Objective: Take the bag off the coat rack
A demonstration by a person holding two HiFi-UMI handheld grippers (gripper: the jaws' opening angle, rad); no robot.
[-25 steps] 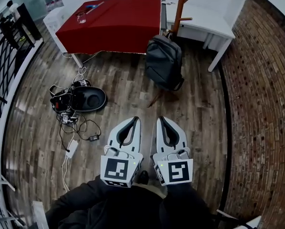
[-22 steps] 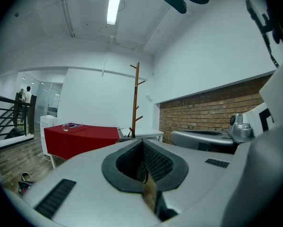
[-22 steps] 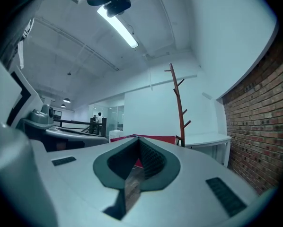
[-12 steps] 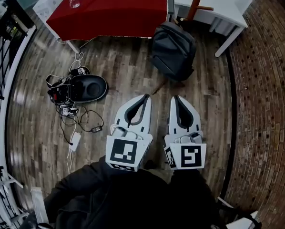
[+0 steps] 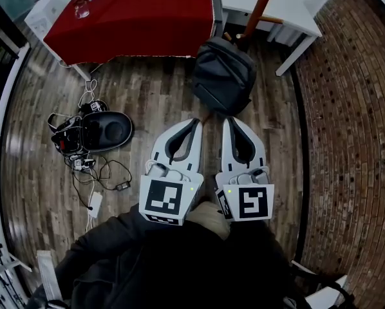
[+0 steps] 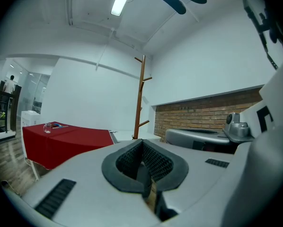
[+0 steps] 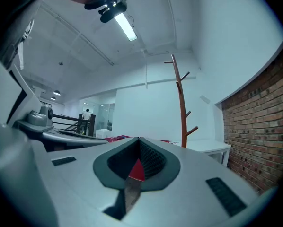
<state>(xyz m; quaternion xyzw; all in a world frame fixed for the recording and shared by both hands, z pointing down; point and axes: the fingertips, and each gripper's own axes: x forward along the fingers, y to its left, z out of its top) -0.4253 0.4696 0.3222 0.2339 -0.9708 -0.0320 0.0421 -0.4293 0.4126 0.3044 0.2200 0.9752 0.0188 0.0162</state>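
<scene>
Starting nearest the person, the white plastic left claw (image 5: 194, 121) and the white plastic right claw (image 5: 228, 121) sit side by side over the brown plank floor (image 5: 147, 98). Both are clenched on nothing, with their tips pointing level toward the dark grey fabric backpack (image 5: 223, 76). Clenched jaws cannot take a strap, so meeting the bag this way would likely just shove it and rock its stand. Beyond them the backpack hangs low against the reddish-brown wooden coat rack (image 5: 262, 5), by the near corner of the red-clothed counter (image 5: 134, 18). Which peg bears its loop is hidden. Pulling the bag straight outward rather than lifting it could snag the loop and tip the rack toward the white counter (image 5: 295, 8) behind.
</scene>
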